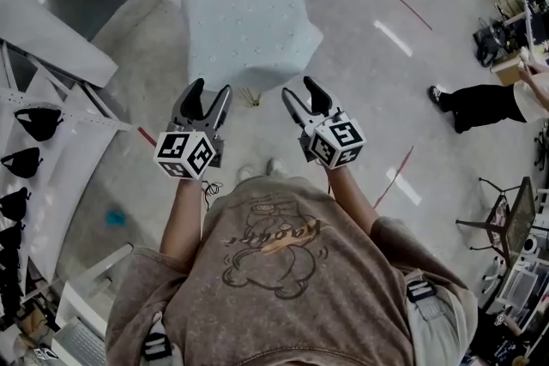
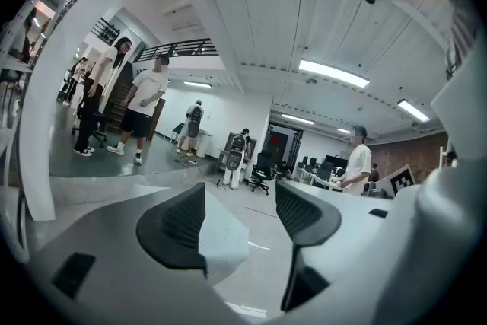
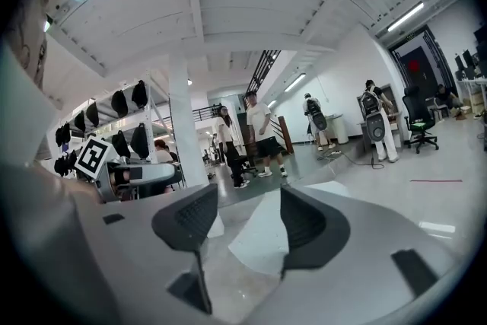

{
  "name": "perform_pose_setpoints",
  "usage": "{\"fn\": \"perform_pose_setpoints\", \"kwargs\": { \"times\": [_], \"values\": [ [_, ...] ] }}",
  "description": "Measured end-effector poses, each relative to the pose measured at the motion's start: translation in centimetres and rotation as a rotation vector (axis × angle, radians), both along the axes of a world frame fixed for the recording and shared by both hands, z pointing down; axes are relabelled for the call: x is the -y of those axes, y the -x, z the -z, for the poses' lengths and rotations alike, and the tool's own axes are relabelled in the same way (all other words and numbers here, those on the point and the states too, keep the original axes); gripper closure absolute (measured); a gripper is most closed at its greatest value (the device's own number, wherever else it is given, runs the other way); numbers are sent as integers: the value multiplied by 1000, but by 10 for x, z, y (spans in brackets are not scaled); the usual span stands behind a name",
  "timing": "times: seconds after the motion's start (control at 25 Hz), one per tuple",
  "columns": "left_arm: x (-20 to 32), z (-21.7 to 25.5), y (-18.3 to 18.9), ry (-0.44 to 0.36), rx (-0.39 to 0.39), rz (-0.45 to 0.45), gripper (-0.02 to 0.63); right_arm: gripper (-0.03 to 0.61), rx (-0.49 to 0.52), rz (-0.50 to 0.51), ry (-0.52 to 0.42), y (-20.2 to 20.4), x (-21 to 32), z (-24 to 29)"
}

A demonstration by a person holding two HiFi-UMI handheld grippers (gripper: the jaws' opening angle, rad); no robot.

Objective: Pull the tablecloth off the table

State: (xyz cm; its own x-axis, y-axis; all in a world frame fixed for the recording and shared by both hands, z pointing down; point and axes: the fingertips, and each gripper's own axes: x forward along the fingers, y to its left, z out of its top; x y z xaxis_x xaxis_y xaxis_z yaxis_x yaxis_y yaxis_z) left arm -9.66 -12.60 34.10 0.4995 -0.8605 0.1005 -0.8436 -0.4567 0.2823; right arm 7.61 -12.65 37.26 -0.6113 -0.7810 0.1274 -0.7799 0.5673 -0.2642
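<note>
The pale blue-grey dotted tablecloth lies spread and slightly rumpled on the grey concrete floor, just beyond both tools. No tabletop shows in any view, so the pull itself looks finished and the step in hand is the let-go. The left tool and the right tool are held side by side near the person's body, each with its jaws well apart and nothing gripped.

To finish cleanly, I would hold both tools wide open and draw them back level towards the body. That way no fold catches on a ribbed pad and gets dragged along the floor.

The head view alone gives the cloth's full outline and its place: far of both tools, slightly left of centre, with a white shelf rack at the left edge. The left gripper view shows what that view cannot: the gap in the left tool holds only air, with a strip of cloth low on the floor behind it. The right gripper view shows the same of the right tool, with the cloth beyond it and a white pillar further off.
</note>
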Motion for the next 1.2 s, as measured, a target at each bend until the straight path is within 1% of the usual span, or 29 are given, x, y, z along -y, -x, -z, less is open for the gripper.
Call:
{"fn": "perform_pose_setpoints", "kwargs": {
  "times": [0.08,0.2,0.44,0.68,0.96,1.08,1.2],
  "values": [
    [3,-6,-1,15,3,-1,322,294,13,6,9,0,3,-3],
    [7,-16,0,43,-2,2,313,268,19,21,28,0,8,-11],
    [15,-40,0,98,-8,11,313,264,12,39,74,-1,17,-30],
    [24,-77,0,157,0,20,313,264,2,55,120,-1,29,-65],
    [34,-136,6,240,-16,33,311,256,18,50,191,-1,44,-115],
    [32,-164,10,283,-30,32,304,255,6,49,218,-5,45,-140],
    [36,-193,12,321,-27,20,298,247,0,47,246,-10,53,-168]
  ]
}}
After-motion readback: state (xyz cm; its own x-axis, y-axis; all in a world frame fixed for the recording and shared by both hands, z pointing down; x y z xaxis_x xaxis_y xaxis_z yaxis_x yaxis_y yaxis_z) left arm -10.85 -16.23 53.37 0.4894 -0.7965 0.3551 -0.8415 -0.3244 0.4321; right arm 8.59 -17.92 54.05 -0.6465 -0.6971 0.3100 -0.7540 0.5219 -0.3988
